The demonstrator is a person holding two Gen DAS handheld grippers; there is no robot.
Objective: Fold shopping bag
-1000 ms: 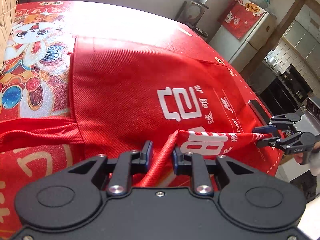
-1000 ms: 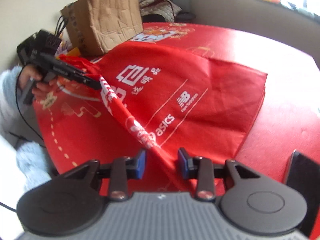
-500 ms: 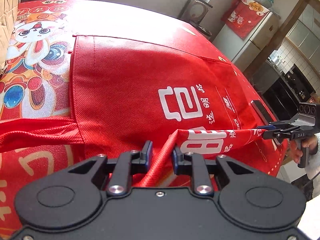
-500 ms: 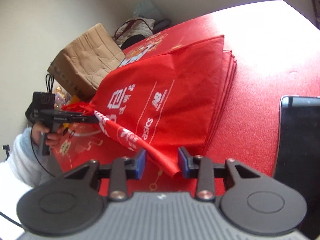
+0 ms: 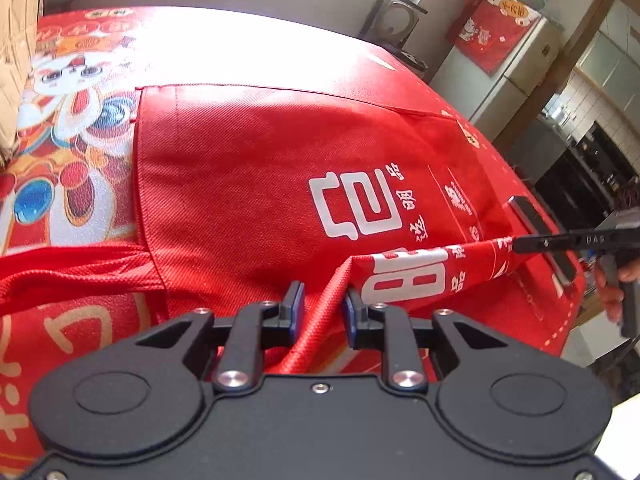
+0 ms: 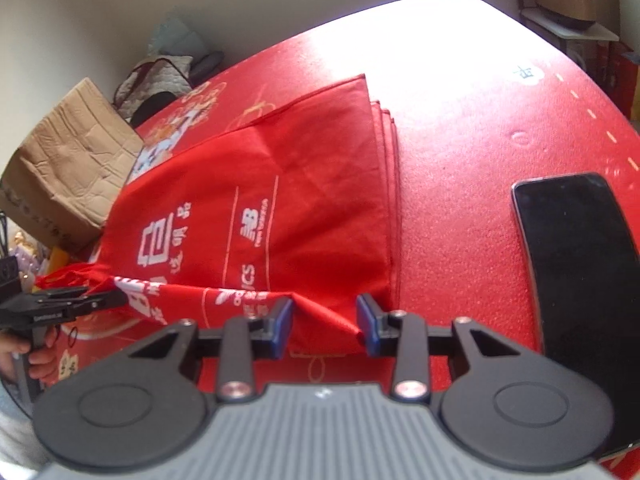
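A red shopping bag with white print lies flat on the red tablecloth. Its near edge is lifted into a taut fold between both grippers. My left gripper is shut on the bag's woven strap at that edge; in the right wrist view it grips the fold's left end. My right gripper has the fold's other corner bunched between its blue pads, touching both, and its jaws are opening. From the left wrist view the right gripper shows side-on at the fold's tip.
A black phone lies on the cloth right of the bag. A cardboard box stands at the table's far left corner. A fridge and kitchen units stand beyond the table. A hand holds the left gripper.
My right gripper has rolled, so it now shows side-on from the left, and the bag's fold lies lower and flatter. The left gripper has hardly moved.
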